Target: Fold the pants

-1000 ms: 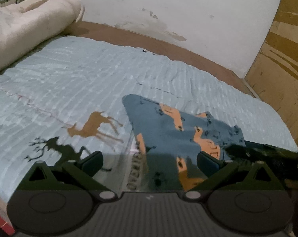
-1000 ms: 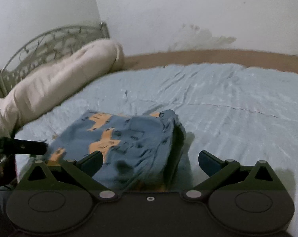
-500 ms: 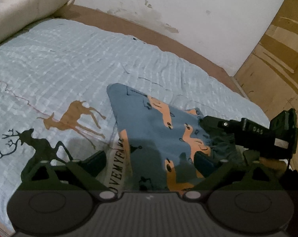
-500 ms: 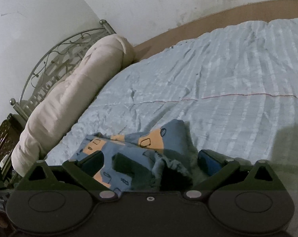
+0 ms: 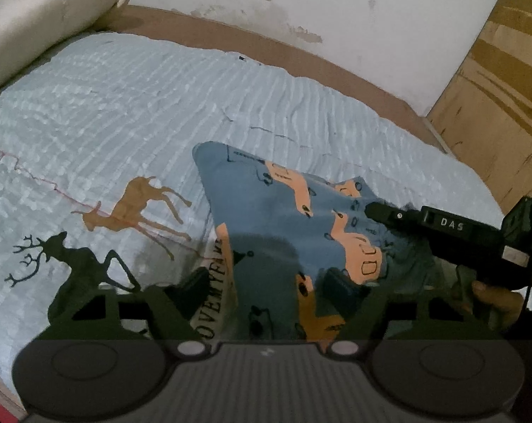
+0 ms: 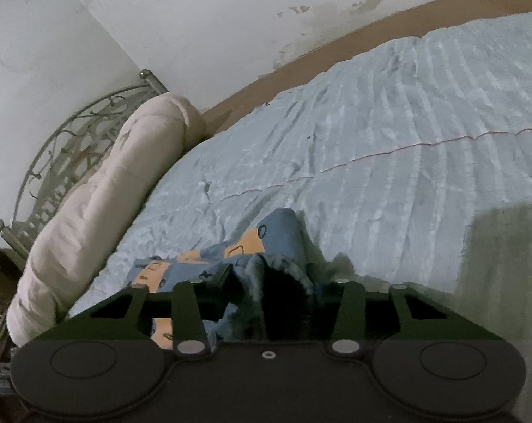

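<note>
I see pants (image 5: 276,218) on the bed (image 5: 125,112) (stained wall (image 6: 230,17) behind); right hand-held gripper (image 6: 283,282) pinches them, left hand-held gripper (image 5: 266,282) spread.

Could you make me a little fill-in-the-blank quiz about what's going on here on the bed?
1. The pants are blue with ____ animal shapes.
2. The right hand-held gripper is closed on the ____.
3. The left hand-held gripper has its fingers ____, gripping nothing.
4. A rolled cream blanket lies against the metal ____.

Missing words: orange; pants; open; headboard
</note>
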### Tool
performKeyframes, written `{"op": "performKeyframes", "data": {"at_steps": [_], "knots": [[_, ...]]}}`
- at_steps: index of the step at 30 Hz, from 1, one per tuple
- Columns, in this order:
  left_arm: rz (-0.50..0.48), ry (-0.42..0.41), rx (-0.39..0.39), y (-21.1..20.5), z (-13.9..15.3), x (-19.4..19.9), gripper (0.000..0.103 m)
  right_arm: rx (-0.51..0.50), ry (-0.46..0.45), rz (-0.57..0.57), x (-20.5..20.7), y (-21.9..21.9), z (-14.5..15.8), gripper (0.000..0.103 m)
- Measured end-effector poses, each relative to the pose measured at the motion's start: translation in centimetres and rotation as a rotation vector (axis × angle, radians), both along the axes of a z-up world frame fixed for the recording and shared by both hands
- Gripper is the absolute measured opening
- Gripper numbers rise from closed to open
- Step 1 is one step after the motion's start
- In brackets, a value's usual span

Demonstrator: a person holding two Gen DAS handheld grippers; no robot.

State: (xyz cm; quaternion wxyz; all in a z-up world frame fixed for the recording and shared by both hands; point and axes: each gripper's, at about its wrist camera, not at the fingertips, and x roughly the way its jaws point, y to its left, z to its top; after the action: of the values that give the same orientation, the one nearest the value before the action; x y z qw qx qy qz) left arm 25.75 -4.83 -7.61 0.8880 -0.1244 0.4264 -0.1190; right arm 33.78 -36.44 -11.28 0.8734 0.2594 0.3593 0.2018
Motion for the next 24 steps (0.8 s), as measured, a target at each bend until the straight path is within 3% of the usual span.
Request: {"op": "performKeyframes", "data": {"at_steps": [4,10,19,24], "knots": [[0.003,0.012,0.015,-0.2,0.0,0.1,0.043,-0.018,-0.001,-0.019,-0.5,0.5,0.6,0.032],[-0.007,-0.003,0.037,-0.3,0.6,-0.1,0.020,-0.041,-0.017,-0.049,-1.3,1.5,1.9,0.026],[-0.038,-0.032,0.000,1.1,2.7,-0.3,0.015,-0.027,-0.055,-0.070,-4.0,1.4,4.2,0.022],[-0.047,-0.093,0.056,1.8,4.9,1.5,0.015,-0.021,-0.088,-0.085,-5.1,1.7,6.1,0.021]]}}
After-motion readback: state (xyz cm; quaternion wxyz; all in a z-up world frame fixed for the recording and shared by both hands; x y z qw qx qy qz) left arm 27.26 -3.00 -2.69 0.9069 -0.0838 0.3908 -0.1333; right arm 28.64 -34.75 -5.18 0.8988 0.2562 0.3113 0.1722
